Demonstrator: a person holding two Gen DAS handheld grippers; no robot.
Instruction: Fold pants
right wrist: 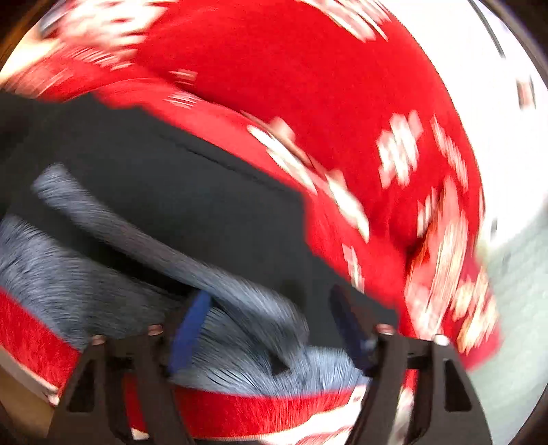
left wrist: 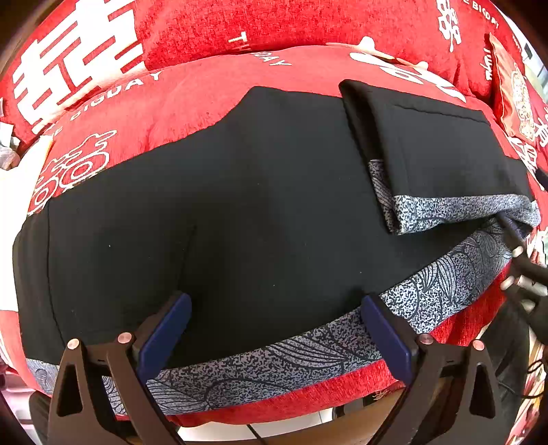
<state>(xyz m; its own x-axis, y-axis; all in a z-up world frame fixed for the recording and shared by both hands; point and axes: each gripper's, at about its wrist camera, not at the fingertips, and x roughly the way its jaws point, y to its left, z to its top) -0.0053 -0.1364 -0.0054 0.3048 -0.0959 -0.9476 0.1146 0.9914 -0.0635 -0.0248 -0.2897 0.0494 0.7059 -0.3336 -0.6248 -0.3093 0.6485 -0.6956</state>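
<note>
Across the centre of the left wrist frame, black pants [left wrist: 257, 205] with a grey patterned stripe lie on a red sofa [left wrist: 239, 27], one end folded over at upper right. The left gripper [left wrist: 274, 325] hovers released over them; the right gripper [right wrist: 274, 321], blurred, stands spread, clamping nothing.

A plush red fabric sofa seat cushion [left wrist: 191, 99] printed with white characters and lettering fills most of the left wrist view. Behind it rises a matching red back cushion [left wrist: 274, 24]. A small red and gold patterned pillow [left wrist: 513, 89] leans at the far right. Below the seat's front edge shows pale floor [left wrist: 219, 433]. The right wrist view is blurred; a pale wall [right wrist: 479, 68] shows beyond the red upholstery.
</note>
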